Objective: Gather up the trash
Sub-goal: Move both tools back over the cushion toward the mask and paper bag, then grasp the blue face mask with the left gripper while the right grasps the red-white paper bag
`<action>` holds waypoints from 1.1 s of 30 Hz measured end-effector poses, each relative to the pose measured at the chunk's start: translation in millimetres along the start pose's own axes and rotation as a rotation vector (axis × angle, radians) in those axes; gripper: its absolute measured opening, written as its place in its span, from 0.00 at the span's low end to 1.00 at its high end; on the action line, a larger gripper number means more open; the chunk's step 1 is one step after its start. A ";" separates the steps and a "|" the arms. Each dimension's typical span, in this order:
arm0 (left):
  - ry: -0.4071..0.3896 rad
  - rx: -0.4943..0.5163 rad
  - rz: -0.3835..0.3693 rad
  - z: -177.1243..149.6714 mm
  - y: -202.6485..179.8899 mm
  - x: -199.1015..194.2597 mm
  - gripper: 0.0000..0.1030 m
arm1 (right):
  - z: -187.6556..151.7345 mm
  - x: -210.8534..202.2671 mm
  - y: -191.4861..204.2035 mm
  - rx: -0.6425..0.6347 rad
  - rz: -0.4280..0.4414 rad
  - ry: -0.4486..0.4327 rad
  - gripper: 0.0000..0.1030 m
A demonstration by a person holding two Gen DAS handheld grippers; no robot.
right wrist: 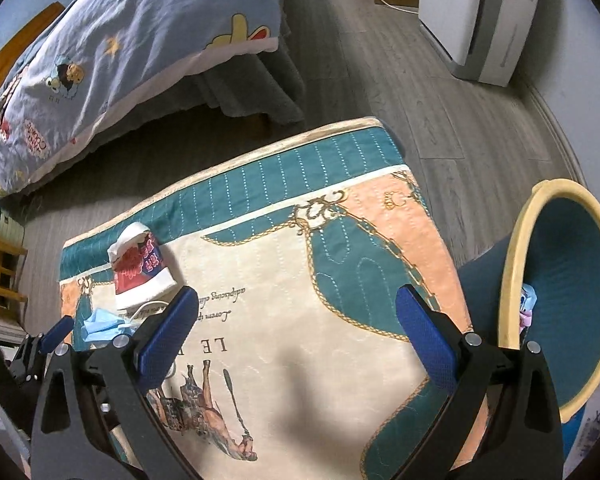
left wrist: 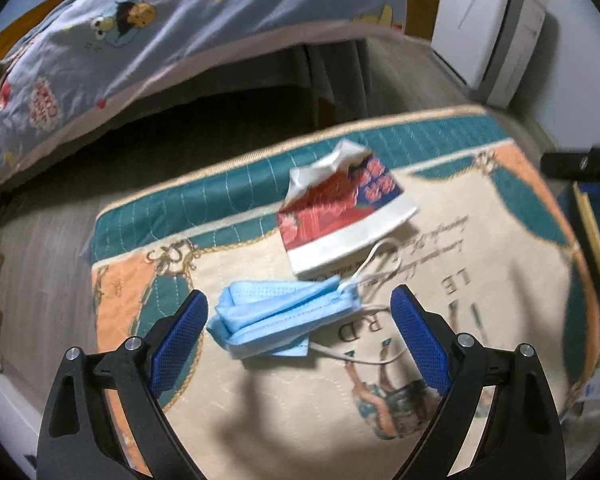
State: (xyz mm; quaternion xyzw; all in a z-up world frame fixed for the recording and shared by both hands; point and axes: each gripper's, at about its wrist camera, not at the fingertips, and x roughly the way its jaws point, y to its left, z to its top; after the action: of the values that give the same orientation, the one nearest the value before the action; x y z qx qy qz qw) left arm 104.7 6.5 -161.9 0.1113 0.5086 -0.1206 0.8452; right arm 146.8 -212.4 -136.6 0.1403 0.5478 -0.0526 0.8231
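Hovering wide open and empty, the left gripper point(left wrist: 300, 320) brackets a blue face mask point(left wrist: 284, 320) mid-table, just beside a crushed paper cup point(left wrist: 340, 212); the right gripper point(right wrist: 296, 320), jaws also spread and empty, sits by the bin point(right wrist: 512, 280).

On the quilted mat point(right wrist: 284, 280) we read large capitals "LE" seen upside down, above a line of small cursive script beginning "Lorem", the rest too fine to make out. In the left wrist view we also make out "R D". On the blue duvet point(left wrist: 148, 32), a pink patch reads "COOKIE". Print on the crumpled wrapper point(left wrist: 340, 216) stays illegible.
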 end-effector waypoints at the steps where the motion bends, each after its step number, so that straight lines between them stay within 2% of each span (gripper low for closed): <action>1: 0.009 0.017 0.004 -0.8 -1.7 3.6 0.89 | -0.4 0.1 2.9 -0.014 -0.003 -0.007 0.94; 2: 0.018 0.043 0.014 -2.9 -4.4 7.3 0.84 | -0.3 0.7 7.8 -0.040 -0.006 -0.021 0.94; 4: 0.053 0.088 0.028 -5.5 -8.4 14.4 0.64 | -1.0 1.6 18.7 -0.101 -0.010 -0.047 0.94; 5: 0.074 0.102 0.025 -5.7 -11.7 16.0 0.45 | -1.2 3.1 25.8 -0.138 -0.005 -0.058 0.94; 6: 0.091 0.110 0.016 -7.4 -11.6 17.0 0.37 | -1.9 4.4 31.0 -0.163 0.002 -0.063 0.94; 7: 0.098 0.120 0.007 -8.6 -11.4 14.2 0.34 | -2.3 4.9 34.3 -0.177 0.008 -0.066 0.94; 9: 0.096 0.140 -0.013 -8.3 -11.2 -1.8 0.20 | -3.4 6.1 42.9 -0.209 0.039 -0.075 0.94; 12: 0.088 0.147 -0.045 -3.6 -4.8 -27.4 0.12 | 0.0 11.8 60.0 -0.252 0.084 -0.095 0.94; 14: 0.075 0.132 -0.044 -0.9 6.3 -42.9 0.10 | 1.4 18.5 70.1 -0.274 0.097 -0.098 0.92; 16: 0.067 0.091 -0.045 -2.2 20.0 -48.3 0.09 | 2.5 26.7 80.3 -0.299 0.112 -0.097 0.85; 20: 0.078 -0.048 -0.079 -3.8 47.3 -36.3 0.09 | 1.8 46.7 97.1 -0.341 0.139 -0.059 0.72; 26: 0.070 -0.077 -0.105 5.9 53.4 -27.6 0.09 | -0.6 70.1 102.9 -0.309 0.188 0.012 0.59; 29: 0.066 -0.051 -0.100 6.9 50.0 -28.7 0.09 | -2.4 78.8 100.7 -0.270 0.230 0.057 0.42; 31: 0.064 -0.030 -0.093 7.5 47.7 -28.7 0.09 | -2.9 82.5 101.1 -0.248 0.265 0.088 0.24; 33: 0.062 -0.009 -0.080 8.4 47.2 -28.5 0.09 | -4.4 81.3 103.3 -0.240 0.308 0.098 0.18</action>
State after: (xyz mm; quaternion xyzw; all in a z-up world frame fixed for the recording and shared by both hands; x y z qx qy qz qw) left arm 113.7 51.1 -129.8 0.0909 0.5390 -0.1485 0.8241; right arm 199.7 -107.1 -194.8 0.1256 0.5618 0.1464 0.8045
